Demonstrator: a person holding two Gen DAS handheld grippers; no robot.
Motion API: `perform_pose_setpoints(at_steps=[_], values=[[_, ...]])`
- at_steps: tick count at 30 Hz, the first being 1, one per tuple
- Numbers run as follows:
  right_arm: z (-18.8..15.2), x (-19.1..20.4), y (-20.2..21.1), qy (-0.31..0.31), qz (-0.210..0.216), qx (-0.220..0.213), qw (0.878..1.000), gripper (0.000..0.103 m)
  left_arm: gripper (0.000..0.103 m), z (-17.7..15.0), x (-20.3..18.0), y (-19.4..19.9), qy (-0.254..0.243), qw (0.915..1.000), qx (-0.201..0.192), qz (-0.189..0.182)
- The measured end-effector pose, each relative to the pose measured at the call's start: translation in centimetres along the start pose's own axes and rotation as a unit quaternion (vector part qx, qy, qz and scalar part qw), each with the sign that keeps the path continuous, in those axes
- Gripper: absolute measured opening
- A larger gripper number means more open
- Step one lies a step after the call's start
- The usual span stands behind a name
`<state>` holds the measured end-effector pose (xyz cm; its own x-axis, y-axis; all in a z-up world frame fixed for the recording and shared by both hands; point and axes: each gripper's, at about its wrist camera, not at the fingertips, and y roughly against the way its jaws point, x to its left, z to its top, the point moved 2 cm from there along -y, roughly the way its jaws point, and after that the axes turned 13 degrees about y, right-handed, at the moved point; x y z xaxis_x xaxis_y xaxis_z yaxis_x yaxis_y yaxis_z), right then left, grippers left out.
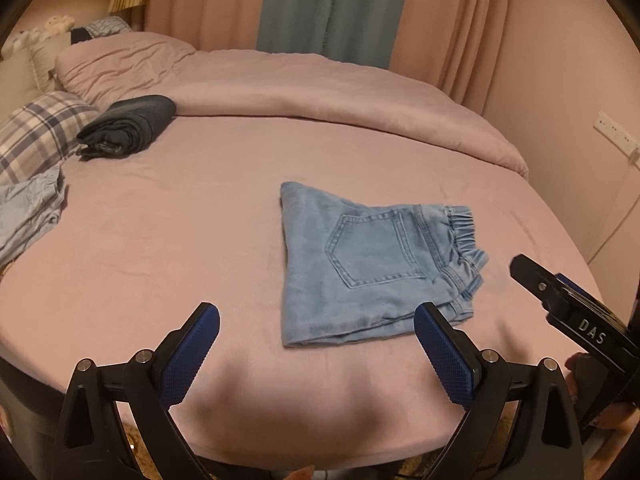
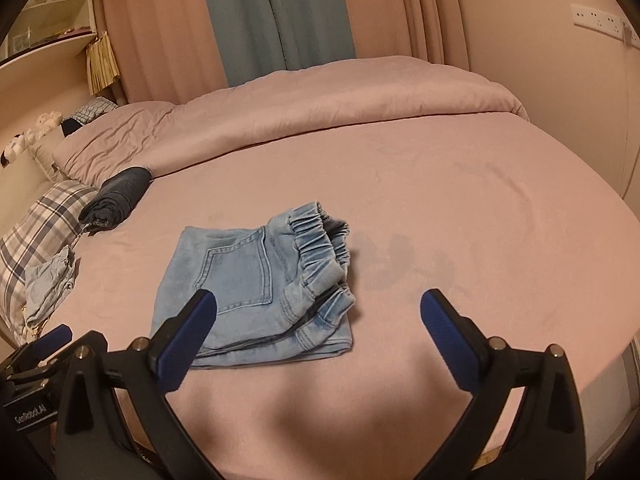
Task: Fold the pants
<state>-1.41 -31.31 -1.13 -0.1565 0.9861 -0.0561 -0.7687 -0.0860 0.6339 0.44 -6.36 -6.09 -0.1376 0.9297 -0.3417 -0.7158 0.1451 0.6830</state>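
Light blue denim pants (image 1: 368, 264) lie folded into a compact stack on the pink bed sheet (image 1: 160, 240), back pocket up and elastic waistband to the right. They also show in the right wrist view (image 2: 256, 284). My left gripper (image 1: 316, 316) is open and empty, hovering above the near edge of the bed, just short of the pants. My right gripper (image 2: 318, 300) is open and empty, above the near right side of the pants. The right gripper's body shows at the right of the left wrist view (image 1: 576, 312).
A folded dark garment (image 1: 128, 126) lies at the far left. A crumpled pale blue garment (image 1: 28, 208) and a plaid pillow (image 1: 36, 132) sit at the left edge. A pink duvet (image 1: 320, 88) is bunched along the far side. Curtains (image 1: 332, 4) hang behind.
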Motion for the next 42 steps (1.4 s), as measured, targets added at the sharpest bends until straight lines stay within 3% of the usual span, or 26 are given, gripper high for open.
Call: perform_pose_setpoints(at_steps=[9, 17, 42], values=[[-0.1, 1.5, 0.1, 0.034, -0.033, 0.001, 0.999, 0.103, 0.097, 0.0, -0.1, 1.1, 0.006, 0.9999, -0.006, -0.012], [-0.1, 1.9, 0.5, 0.039, -0.032, -0.002, 0.999, 0.103, 0.097, 0.1, -0.1, 1.3, 0.005, 0.9997, -0.022, -0.002], [-0.1, 2.9, 0.8, 0.046, -0.043, -0.005, 0.998, 0.103, 0.097, -0.4, -0.4, 0.5, 0.001, 0.9999, 0.004, 0.009]])
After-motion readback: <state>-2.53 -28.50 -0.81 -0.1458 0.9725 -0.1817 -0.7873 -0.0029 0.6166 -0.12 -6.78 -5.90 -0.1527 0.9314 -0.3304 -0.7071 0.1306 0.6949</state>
